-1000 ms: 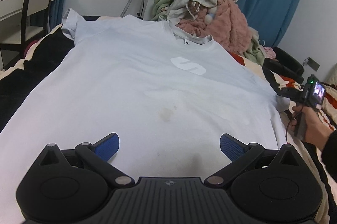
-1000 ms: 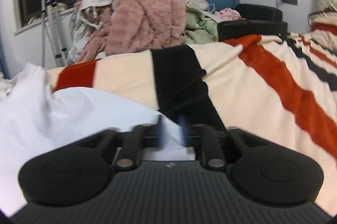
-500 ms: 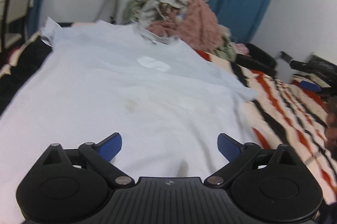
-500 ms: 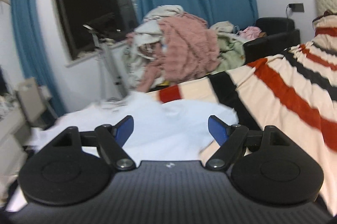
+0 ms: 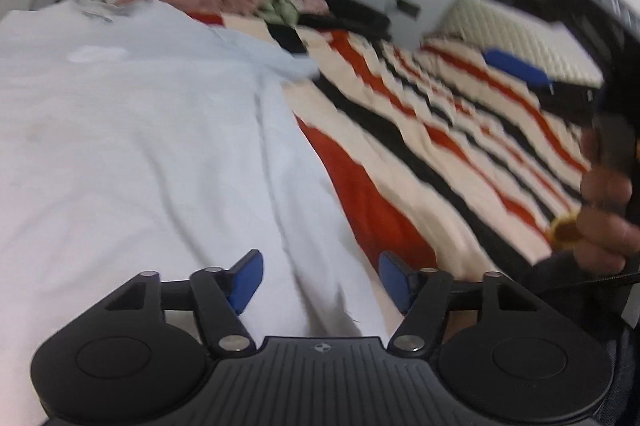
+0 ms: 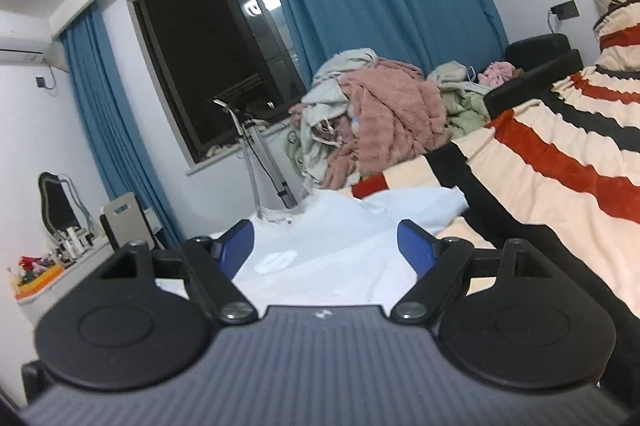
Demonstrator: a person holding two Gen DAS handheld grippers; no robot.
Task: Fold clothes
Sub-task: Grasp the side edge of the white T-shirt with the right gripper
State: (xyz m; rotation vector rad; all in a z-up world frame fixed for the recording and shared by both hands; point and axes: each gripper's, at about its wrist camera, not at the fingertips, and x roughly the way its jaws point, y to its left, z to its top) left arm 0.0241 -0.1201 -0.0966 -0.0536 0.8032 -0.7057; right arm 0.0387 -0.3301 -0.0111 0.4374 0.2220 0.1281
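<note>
The shirt [image 5: 132, 130] is lying flat and unfolded on the striped blanket [image 5: 440, 130], while the left gripper [image 5: 318, 276] and right gripper [image 6: 325, 248] are both hovering open, holding nothing, so I judge the folding is not yet starting.

The T-shirt [image 5: 140, 146] is soft, matt pale-blue cloth; the striped blanket [image 5: 440, 130] under it looks plush and fleecy; the pink throw [image 6: 396, 114] is shaggy; both grippers' fingers [image 6: 416, 250] carry matt blue pads on black plastic
</note>
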